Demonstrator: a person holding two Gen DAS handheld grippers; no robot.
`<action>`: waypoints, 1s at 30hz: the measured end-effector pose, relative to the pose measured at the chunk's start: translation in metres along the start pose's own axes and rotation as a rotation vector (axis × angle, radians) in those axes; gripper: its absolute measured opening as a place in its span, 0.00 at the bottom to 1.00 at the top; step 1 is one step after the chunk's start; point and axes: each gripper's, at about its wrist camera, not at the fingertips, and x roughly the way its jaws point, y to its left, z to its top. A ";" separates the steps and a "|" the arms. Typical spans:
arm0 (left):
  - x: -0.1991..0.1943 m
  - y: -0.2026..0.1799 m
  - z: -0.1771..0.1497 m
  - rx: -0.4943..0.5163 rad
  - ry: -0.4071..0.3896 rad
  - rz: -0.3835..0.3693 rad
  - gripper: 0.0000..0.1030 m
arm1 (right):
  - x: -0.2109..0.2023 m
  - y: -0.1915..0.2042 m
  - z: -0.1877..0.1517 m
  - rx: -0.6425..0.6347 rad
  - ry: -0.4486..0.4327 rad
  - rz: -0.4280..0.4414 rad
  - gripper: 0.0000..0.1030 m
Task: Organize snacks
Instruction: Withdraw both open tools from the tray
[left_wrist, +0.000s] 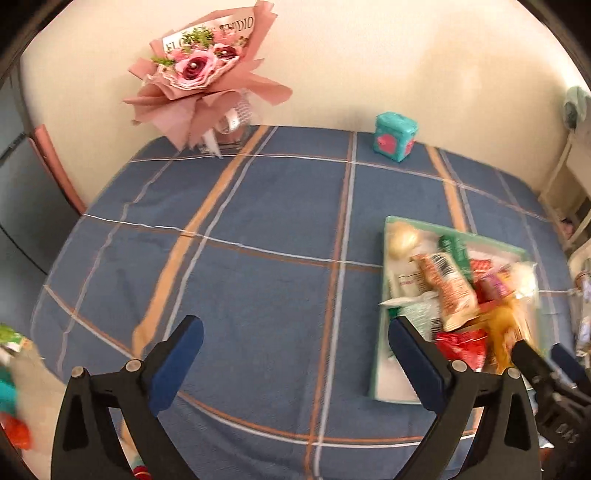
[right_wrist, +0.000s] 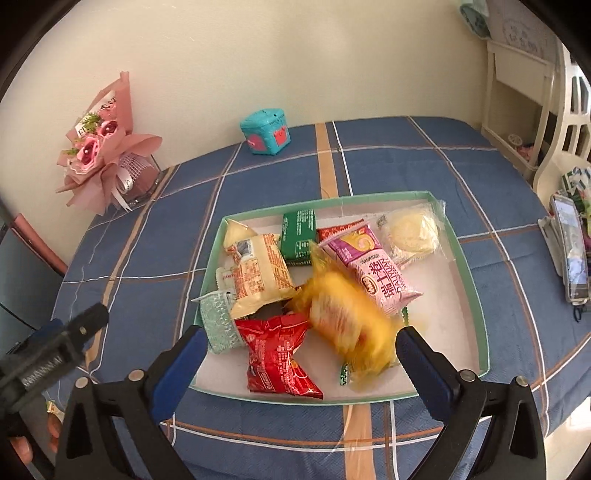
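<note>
A shallow white tray with a green rim (right_wrist: 443, 317) lies on the blue checked tablecloth. It holds several snack packets. Among them are a red one (right_wrist: 280, 358), a pink one (right_wrist: 373, 273), a green one (right_wrist: 299, 236) and a cream one (right_wrist: 258, 273). A yellow packet (right_wrist: 343, 321) on the pile is motion-blurred. My right gripper (right_wrist: 301, 350) is open over the tray's near side, its pads clear of the packets. My left gripper (left_wrist: 295, 350) is open over bare cloth, left of the tray (left_wrist: 391, 384). Loose packets (left_wrist: 11, 343) show blurred at the table's left edge.
A pink bouquet (left_wrist: 203, 74) stands at the far left against the wall, and a teal box (left_wrist: 395, 136) sits at the far edge. A phone (right_wrist: 570, 251) lies at the table's right edge, beside white chairs (right_wrist: 554, 110). A hand (right_wrist: 22, 443) holds the left gripper.
</note>
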 end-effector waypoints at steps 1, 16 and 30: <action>0.000 0.000 0.000 0.002 0.002 0.016 0.97 | -0.001 0.001 0.000 -0.003 -0.003 -0.001 1.00; 0.007 0.000 -0.002 0.013 0.062 0.085 0.97 | 0.002 0.009 -0.001 -0.043 0.007 -0.018 1.00; 0.003 -0.007 -0.004 0.042 0.056 0.069 0.97 | 0.000 0.005 0.000 -0.037 -0.010 -0.049 1.00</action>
